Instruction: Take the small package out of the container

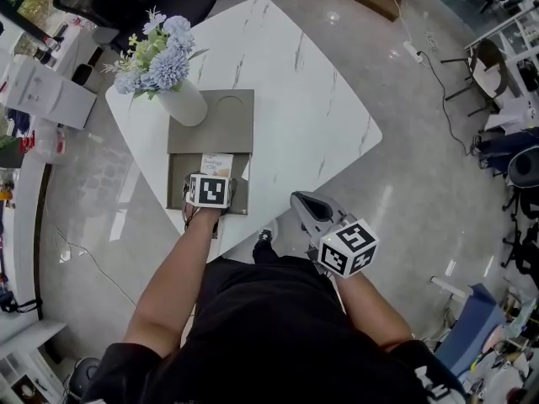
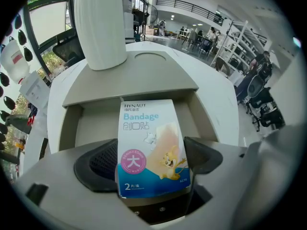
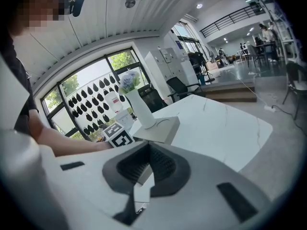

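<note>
Grey tray (image 2: 72, 123) on the counter (image 1: 295, 99), bandage pack (image 2: 151, 147) inside it, long axis running straight away from the left claw (image 2: 149, 159). That claw's wide open, straddling the pack's near end, no pinch yet. Right claw (image 3: 146, 166) closed, empty, well off to the side

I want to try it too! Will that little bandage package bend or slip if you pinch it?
The bandage package looks thin and flat, so it is probably light and may bend a little if pinched hard. Its printed face looks smooth, so it might slip out of a loose grip.
</note>
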A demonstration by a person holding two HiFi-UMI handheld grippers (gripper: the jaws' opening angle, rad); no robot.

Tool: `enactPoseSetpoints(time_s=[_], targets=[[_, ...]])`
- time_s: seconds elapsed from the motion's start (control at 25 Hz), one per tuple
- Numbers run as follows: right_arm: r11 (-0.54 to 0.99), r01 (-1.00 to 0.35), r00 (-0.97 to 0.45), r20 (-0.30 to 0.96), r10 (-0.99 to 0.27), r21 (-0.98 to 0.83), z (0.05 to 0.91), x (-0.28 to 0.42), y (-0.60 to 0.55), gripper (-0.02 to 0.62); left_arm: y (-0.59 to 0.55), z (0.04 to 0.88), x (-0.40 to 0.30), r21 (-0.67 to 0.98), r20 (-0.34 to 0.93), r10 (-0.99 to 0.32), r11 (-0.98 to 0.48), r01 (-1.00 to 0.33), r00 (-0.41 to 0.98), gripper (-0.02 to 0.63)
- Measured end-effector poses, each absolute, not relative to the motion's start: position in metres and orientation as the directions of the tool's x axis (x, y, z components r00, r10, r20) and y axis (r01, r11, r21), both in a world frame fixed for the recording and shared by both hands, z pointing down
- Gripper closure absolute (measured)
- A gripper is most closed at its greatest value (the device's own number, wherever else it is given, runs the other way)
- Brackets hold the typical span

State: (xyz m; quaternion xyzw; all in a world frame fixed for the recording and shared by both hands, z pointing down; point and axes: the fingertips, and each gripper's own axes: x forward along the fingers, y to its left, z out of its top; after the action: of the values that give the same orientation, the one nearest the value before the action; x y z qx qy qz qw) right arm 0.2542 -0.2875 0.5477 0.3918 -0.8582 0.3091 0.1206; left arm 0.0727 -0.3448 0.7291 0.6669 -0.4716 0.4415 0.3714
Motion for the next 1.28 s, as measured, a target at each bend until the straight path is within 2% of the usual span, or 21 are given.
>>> enactPoseSetpoints(time_s=[0.28, 0.64, 1.04, 1.28], targets=[[0.478, -0.769, -0.637, 0.442, -0.632, -0.425, 0.542, 0.254, -0.285, 0.595, -0.334, 0.723, 0.073, 0.123, 0.943, -0.256, -0.325, -0.938, 0.212, 0.178], [0.463, -0.781, -0.618, 0.417, -0.666, -0.418, 0.527, 0.218, -0.274, 0.595, -0.326, 0.681, 0.074, 0.116, 0.909, -0.307, -0.464, -0.878, 0.283, 0.178], [0.462, -0.805, -0.585, 0.367, -0.723, -0.373, 0.496, 0.177, -0.265, 0.595, -0.33, 0.607, 0.038, 0.125, 0.816, -0.44, -0.498, -0.858, 0.374, 0.178], [0.473, -0.804, -0.583, 0.323, -0.745, -0.36, 0.471, 0.156, -0.266, 0.595, -0.328, 0.561, 0.02, 0.18, 0.716, -0.521, -0.507, -0.843, 0.465, 0.178]])
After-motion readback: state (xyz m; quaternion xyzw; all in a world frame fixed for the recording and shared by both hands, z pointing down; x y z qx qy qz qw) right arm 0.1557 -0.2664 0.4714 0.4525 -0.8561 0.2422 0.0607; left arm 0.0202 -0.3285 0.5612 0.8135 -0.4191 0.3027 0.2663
